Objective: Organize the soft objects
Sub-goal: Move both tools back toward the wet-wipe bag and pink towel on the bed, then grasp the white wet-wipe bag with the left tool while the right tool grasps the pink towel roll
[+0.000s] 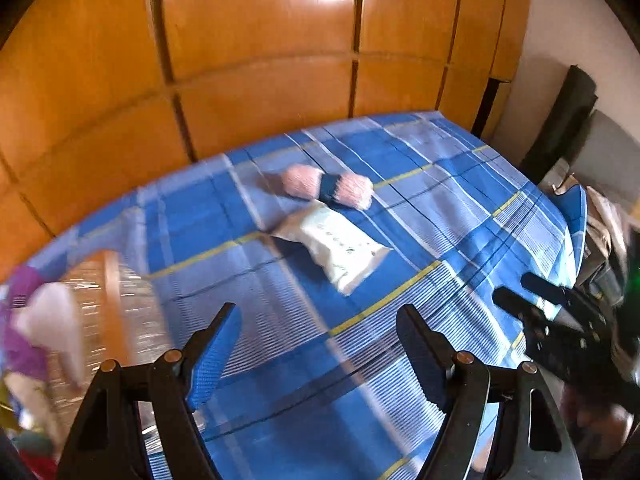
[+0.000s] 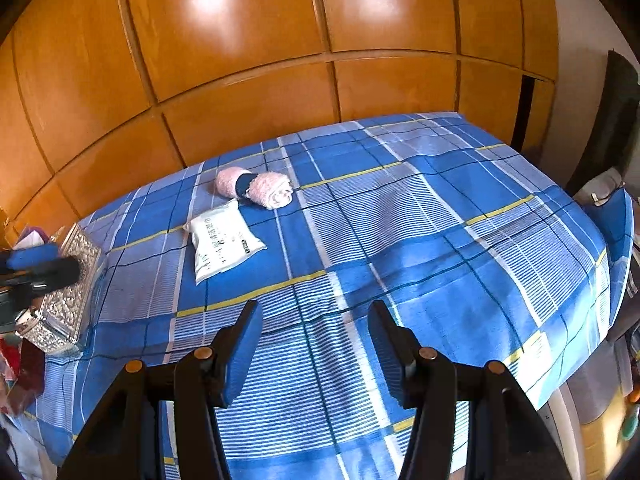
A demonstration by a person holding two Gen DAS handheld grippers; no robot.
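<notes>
While both tools, left tool [image 1: 318,350] and right tool [image 2: 316,346], stand open and empty, I see the pink towel roll [image 2: 254,186] at upper left; probably soft and light, so I would grip its dark band.

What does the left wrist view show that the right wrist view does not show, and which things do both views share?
Only the left wrist view shows a white tissue sticking up beside purple fabric, blurred, and the open left gripper from behind.

Only the right wrist view shows the embossed top of the silver tissue box, readable print on the packet, and the open right gripper from behind.

Both show the blue checked cloth, the rolled pink towel with a dark band, the white soft packet and the orange wooden panels.
</notes>
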